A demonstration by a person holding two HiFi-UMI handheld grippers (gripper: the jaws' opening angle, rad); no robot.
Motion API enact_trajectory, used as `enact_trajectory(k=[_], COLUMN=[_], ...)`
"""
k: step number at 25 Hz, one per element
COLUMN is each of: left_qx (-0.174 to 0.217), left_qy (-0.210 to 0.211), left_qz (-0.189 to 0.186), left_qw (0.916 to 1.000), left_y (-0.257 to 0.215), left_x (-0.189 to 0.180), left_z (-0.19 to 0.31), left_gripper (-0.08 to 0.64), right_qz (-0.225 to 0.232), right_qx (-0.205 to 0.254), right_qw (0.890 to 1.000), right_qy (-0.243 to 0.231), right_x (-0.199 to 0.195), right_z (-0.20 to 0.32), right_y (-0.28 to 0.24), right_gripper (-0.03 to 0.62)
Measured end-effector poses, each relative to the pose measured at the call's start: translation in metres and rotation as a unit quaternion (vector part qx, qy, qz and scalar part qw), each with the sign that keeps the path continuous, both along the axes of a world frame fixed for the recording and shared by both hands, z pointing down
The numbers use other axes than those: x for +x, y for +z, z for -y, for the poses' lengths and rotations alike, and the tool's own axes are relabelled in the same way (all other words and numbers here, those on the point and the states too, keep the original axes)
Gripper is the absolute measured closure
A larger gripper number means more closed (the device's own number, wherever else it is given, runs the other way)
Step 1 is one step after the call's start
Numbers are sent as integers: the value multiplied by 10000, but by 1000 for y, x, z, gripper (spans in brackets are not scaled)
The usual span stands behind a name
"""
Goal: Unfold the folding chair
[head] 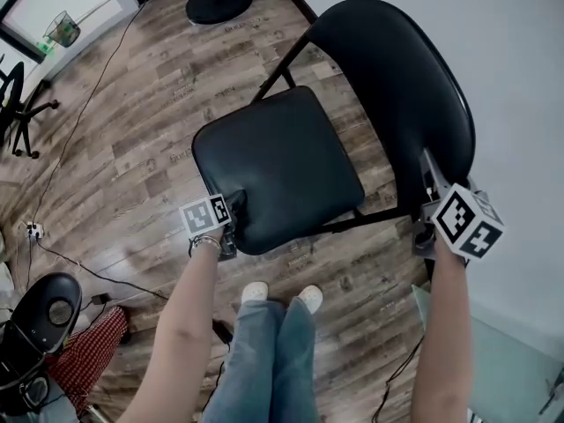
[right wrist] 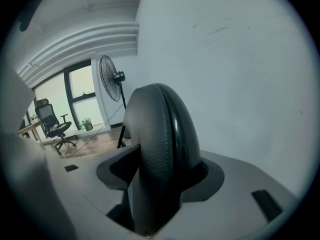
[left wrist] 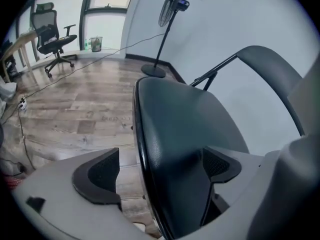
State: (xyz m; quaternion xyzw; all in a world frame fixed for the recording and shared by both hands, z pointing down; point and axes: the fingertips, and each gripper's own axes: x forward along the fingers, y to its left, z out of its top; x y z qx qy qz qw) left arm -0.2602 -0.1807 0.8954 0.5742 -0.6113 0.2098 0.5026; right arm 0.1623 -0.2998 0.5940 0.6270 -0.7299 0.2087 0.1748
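Note:
The black folding chair stands on the wood floor with its seat point(head: 282, 161) lying flat and its backrest point(head: 397, 86) up on the right, next to the wall. My left gripper point(head: 231, 210) is at the seat's near left corner. In the left gripper view the seat edge point(left wrist: 150, 149) runs between the jaws of the left gripper point(left wrist: 160, 169); the left pad point(left wrist: 100, 176) stands clear of it, so it is open. My right gripper point(head: 429, 192) is on the backrest's near end. In the right gripper view that gripper point(right wrist: 162, 171) has both pads pressed on the padded backrest point(right wrist: 160, 134).
A fan base point(head: 218, 3) stands beyond the chair, with a cable trailing across the floor. An office chair point(head: 18, 104) and a wastebasket point(head: 63, 29) are at the far left. The person's shoes point(head: 282, 296) are just in front of the seat. A white wall point(head: 511, 60) runs along the right.

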Motion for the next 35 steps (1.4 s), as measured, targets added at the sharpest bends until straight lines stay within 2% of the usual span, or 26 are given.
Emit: enact_trajectory(k=[7,10,11,13,17,22,26,29,35], left_qx=[246,333,348,379,444,659,875,890,1042], left_qy=[231,326,356,462,778,1062,1132,1287,1175], left_qz=[-62,-177,-207,-237,-189,-196,-185,-158,-207], left_qw=[9994,9988,9985,9979,9958,9920,9895,9875,9874], left_y=[-28,-49,-58,-75,-107,-161,-205,-230,-285], left_x=[24,35,38,45,66,86,97,108,118], left_z=[-2,-7,-9,-13,-25,-22,-14,-14,-22], left_gripper=[48,41,40,38,35,32,34,34,34], right_qz=[165,-89,-217,-500,-978,-1225,-1228,-1100,-853], right_qx=[-237,-416,-440,-370,-430,-562,-731,-750,-737], right_qw=[9996,9988,9984,9976,9943,9906,9893,9908,9936], right_qy=[71,231,269,291,-1,-234,-302,-238,-103], right_x=[-1,0,0,0,-4,-12,-15,-16,-23], right_z=[-5,-13,-17,-25,-50,-68,-79,-93,-115], right_y=[2,0,-3,-13,-23,-53,-78,-101,-145], right_gripper=[323,307,282,278,247,245,245,245,245])
